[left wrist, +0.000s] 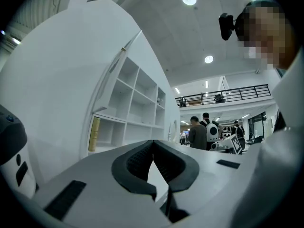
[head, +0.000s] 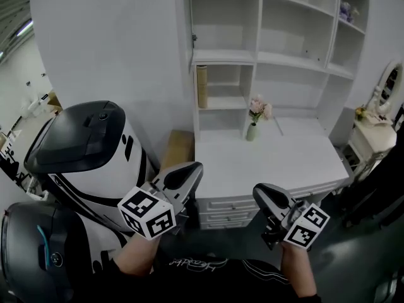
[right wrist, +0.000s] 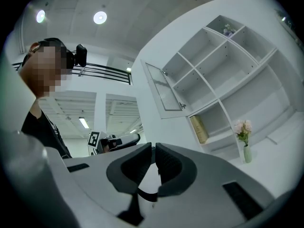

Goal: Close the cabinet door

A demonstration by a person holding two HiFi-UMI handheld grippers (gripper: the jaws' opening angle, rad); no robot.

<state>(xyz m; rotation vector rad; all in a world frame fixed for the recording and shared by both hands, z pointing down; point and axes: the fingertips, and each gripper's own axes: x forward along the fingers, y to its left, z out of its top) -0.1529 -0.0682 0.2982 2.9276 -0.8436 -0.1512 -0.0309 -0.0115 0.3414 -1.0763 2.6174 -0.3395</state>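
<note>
Top-L of shelves (right wrist: 223, 56): cabinet door (right wrist: 164, 91) open

Cabinet (head: 255, 59) and desk (head: 271, 163) look smooth, matt white; the pads (left wrist: 138, 162) are black, ribbed, rubbery.

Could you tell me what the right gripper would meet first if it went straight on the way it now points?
Probably the white wall, just below the open cabinet door and left of the book. The right gripper has nothing nearer in line, though depth is unclear.
</note>
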